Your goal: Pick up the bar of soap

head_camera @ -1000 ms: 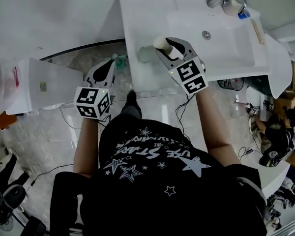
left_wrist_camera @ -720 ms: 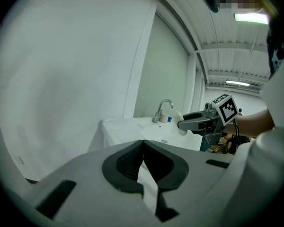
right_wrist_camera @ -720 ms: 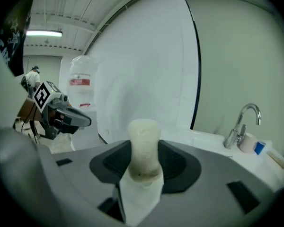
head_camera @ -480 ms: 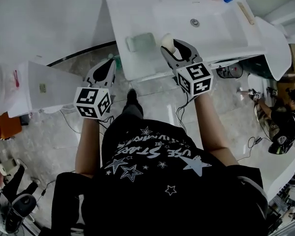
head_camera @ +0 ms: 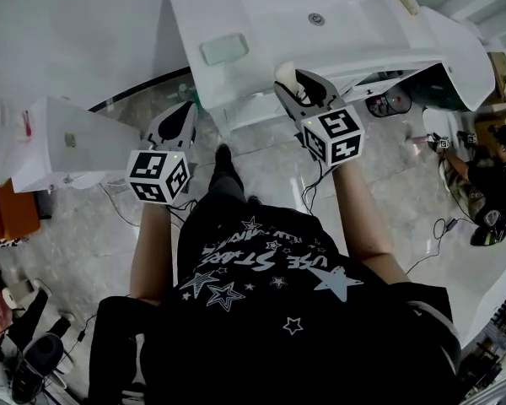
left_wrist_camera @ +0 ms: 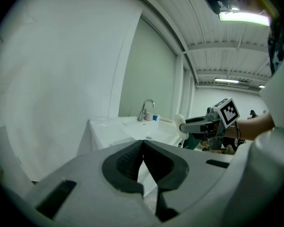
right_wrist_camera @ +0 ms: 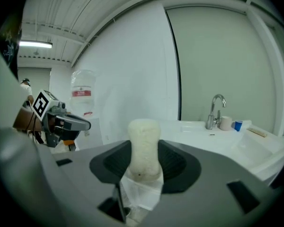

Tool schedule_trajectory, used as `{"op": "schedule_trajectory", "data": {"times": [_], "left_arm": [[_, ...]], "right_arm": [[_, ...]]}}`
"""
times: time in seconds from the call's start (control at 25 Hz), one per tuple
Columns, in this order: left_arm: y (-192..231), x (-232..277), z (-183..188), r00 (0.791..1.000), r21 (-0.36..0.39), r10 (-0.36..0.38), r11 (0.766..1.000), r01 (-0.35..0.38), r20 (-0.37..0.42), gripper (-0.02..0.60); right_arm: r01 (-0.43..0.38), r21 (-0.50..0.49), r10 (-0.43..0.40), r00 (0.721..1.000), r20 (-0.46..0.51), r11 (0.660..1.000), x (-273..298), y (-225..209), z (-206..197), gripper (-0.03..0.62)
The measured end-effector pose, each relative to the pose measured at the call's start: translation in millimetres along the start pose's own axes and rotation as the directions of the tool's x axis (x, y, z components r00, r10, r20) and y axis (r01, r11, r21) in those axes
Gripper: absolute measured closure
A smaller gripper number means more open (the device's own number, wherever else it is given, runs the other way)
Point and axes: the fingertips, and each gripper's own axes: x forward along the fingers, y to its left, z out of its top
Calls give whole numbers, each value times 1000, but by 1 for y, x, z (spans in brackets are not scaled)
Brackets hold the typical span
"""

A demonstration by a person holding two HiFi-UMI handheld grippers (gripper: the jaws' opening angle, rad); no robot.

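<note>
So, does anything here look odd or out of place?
Mostly tidy. One oddity: the bar of soap is clamped in the right gripper, with a crumpled pale film hanging beneath it. The green soap dish on the counter looks empty.

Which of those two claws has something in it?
The right claw: pale soap is pinched between its jaws. The left claw is shut with nothing in it.

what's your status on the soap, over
Right gripper shut on bar of soap. Left gripper shut, empty. Soap dish bare. Nothing in the way.
</note>
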Motion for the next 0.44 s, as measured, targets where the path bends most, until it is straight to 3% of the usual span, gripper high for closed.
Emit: {"op": "schedule_trajectory", "data": {"times": [0.44], "left_arm": [[-78, -65, -31, 1000, 14, -19, 1000, 19, -10, 571]], "right_arm": [[12, 41, -12, 1000, 19, 999, -87, 36, -33, 411]]}}
